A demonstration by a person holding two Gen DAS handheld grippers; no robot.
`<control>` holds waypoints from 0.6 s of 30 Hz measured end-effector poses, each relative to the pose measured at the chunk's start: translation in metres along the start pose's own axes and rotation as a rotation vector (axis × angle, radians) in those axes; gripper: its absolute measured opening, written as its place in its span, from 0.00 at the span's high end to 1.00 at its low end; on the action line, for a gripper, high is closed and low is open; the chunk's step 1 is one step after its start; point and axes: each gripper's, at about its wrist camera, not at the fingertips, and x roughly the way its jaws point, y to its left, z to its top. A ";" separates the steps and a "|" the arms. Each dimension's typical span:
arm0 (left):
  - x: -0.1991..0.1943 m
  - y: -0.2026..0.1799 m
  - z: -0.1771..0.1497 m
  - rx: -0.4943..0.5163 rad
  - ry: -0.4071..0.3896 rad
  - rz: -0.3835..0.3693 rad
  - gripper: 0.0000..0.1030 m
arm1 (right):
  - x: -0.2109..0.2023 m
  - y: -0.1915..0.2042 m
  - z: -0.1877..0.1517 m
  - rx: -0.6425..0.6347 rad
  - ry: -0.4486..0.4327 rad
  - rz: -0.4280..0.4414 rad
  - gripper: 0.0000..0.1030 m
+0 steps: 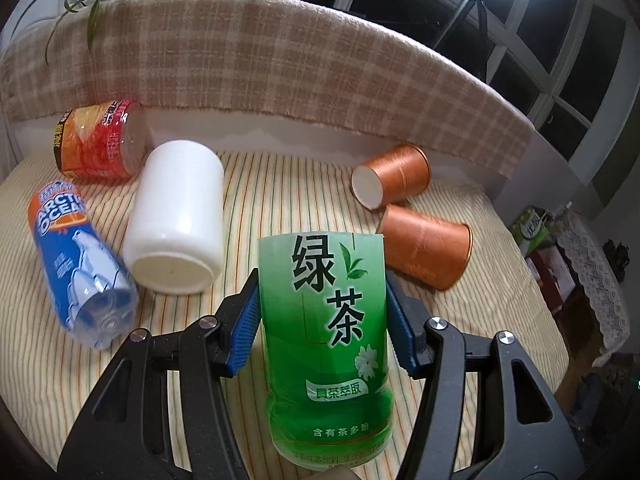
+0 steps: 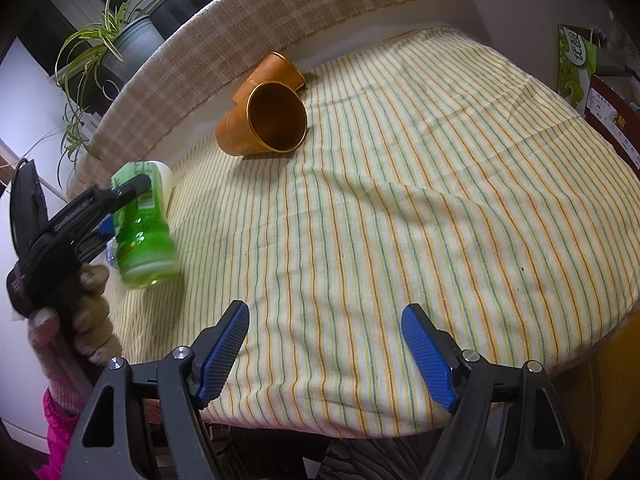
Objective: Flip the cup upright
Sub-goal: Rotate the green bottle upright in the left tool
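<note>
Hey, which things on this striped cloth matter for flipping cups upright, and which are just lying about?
For the job:
green tea cup, held in the left hand-held gripper
two orange cups on their sides
white cup
blue cup
red cup

Lying about:
potted plant
plaid cloth

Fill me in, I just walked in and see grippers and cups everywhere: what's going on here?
A person is working with two hand-held grippers over a striped tablecloth. The left gripper is clamped on a green tea bottle-cup, held tilted above the cloth. The right gripper is open and empty. Two orange paper cups lie on their sides, touching; a white cup and two more cut bottle-cups also lie tipped over.
</note>
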 end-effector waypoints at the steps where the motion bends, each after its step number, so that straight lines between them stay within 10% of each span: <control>1: 0.001 -0.001 0.001 0.006 -0.016 0.006 0.44 | 0.000 0.000 -0.001 0.000 0.001 0.000 0.21; 18: -0.003 -0.020 -0.016 0.165 -0.108 0.098 0.44 | -0.005 0.001 -0.006 0.022 -0.001 0.009 0.21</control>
